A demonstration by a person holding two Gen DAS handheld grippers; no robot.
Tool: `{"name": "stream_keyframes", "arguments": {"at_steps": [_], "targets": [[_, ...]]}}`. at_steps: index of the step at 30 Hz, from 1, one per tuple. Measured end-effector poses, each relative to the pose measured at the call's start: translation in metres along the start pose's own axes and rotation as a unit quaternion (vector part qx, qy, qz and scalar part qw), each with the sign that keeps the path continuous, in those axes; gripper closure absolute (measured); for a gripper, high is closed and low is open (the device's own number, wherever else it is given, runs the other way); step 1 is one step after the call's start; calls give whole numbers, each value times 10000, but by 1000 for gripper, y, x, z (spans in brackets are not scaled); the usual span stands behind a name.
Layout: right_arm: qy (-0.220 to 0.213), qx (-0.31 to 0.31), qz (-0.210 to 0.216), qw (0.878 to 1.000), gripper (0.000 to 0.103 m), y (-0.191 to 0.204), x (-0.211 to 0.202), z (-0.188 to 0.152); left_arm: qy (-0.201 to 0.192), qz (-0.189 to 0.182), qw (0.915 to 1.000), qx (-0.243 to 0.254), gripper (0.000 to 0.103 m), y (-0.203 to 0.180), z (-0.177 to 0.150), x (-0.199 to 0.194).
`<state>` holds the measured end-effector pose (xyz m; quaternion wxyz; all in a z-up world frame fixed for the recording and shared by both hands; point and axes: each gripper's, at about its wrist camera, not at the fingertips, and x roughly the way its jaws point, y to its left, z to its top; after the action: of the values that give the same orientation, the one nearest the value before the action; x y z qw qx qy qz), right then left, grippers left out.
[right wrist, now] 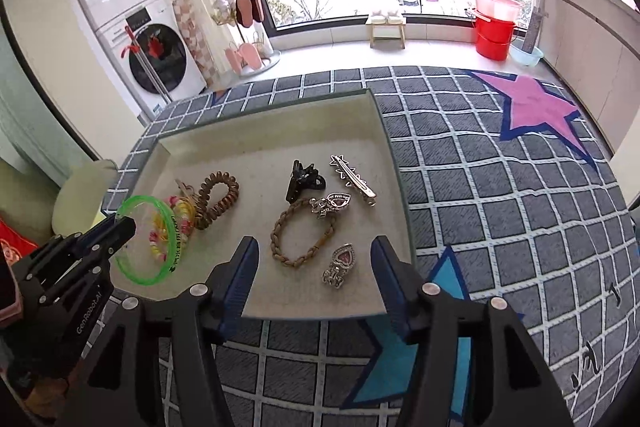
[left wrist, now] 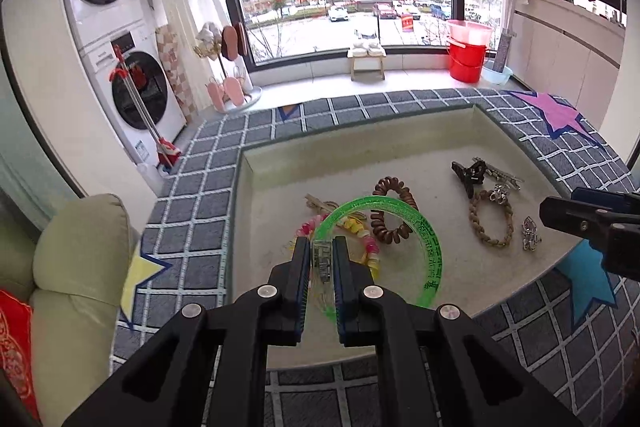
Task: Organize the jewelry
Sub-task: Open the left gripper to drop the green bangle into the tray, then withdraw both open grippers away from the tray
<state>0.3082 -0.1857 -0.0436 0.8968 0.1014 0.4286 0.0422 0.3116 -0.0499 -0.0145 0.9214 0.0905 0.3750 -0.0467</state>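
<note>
My left tool (left wrist: 322, 254) is clamped on the green translucent bangle (left wrist: 430, 247), its pads pinching the ring's near rim so the hoop stands tilted above the shallow cream tray (left wrist: 360, 147). In the right wrist view the bangle (right wrist: 168, 227) hangs at the tip of that tool (right wrist: 124, 227), over the tray's left end.

Just under and behind the bangle lies a bracelet of pink and yellow beads (left wrist: 370, 245), with a small pale clip (left wrist: 318, 202) beyond it. Beside those rests a brown spiral hair tie (left wrist: 394, 211), looped like a figure eight.

My right tool (right wrist: 312, 267) stands about half open with nothing between its pads. Its fingers frame the near right part of the tray, where a braided tan bracelet (right wrist: 298, 237) lies flat and a silver clasp with a red heart stone (right wrist: 340, 265) sits just beside it. A second silver heart piece (right wrist: 334, 203) touches the far edge of the braid. Farther back are a black claw clip (right wrist: 302, 179) and a long silver barrette (right wrist: 352, 175), near each other but apart.

The tray sits on a grey grid-patterned cloth (right wrist: 480, 187) printed with a pink star (right wrist: 536, 107) and a blue star (right wrist: 452, 279). Beyond it are a red bucket (right wrist: 494, 35) by the window, a small wooden stool (right wrist: 386, 27), and stacked washing machines (right wrist: 132, 7) on the left.
</note>
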Motion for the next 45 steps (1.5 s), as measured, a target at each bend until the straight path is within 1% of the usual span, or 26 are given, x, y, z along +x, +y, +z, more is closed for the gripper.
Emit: {"name": "stream_keyframes", "arguments": {"at_steps": [3,12,15,20,21,22,23,25,28,29,32,34,36,40,45], "targets": [[-25,46,-6,10000,38,-3,-5,-4,19,-62,10000,18,79,-2,1,0],[-17,129,-26,9999,38,-9,-19,-12,720,-244,9970,166,79,-17,4,45],[-44,135,7,9999,38,-9,-23,-12,712,-189,9971,214,79,-19,2,48],[-99,161,36,9998,38,-9,-26,-12,623,-246,9977,91,78,-15,3,44],[-110,175,39,9998,38,-9,-27,-13,598,-268,9978,43,73,-12,2,42],[-126,198,47,9997,38,-9,-27,-13,558,-273,9981,-6,24,-10,3,39],[-135,211,51,9997,38,-10,-27,-14,477,-213,9986,-80,0,-7,4,35],[-162,235,43,9996,38,-10,-28,-15,142,-45,9998,-120,0,-3,3,26],[-187,238,12,9995,37,-10,-29,-17,54,-113,9998,-157,0,0,2,21],[-191,231,-4,9996,35,-10,-30,-18,6,-102,9997,-201,0,1,1,19],[-284,182,-62,9994,19,-8,-33,-23,-82,-54,9995,-294,0,5,-6,10],[-371,143,-88,9992,17,-6,-38,-27,-118,-13,9992,-370,0,5,-11,2],[-483,112,-131,9987,0,-4,-42,-31,-171,24,9988,-466,0,10,-18,-8],[-851,5,-121,9963,0,3,-53,-46,-249,81,9978,-601,0,12,-35,-29],[-868,-145,-114,9961,0,13,-58,-62,-304,124,9970,-702,0,13,-53,-48]]}}
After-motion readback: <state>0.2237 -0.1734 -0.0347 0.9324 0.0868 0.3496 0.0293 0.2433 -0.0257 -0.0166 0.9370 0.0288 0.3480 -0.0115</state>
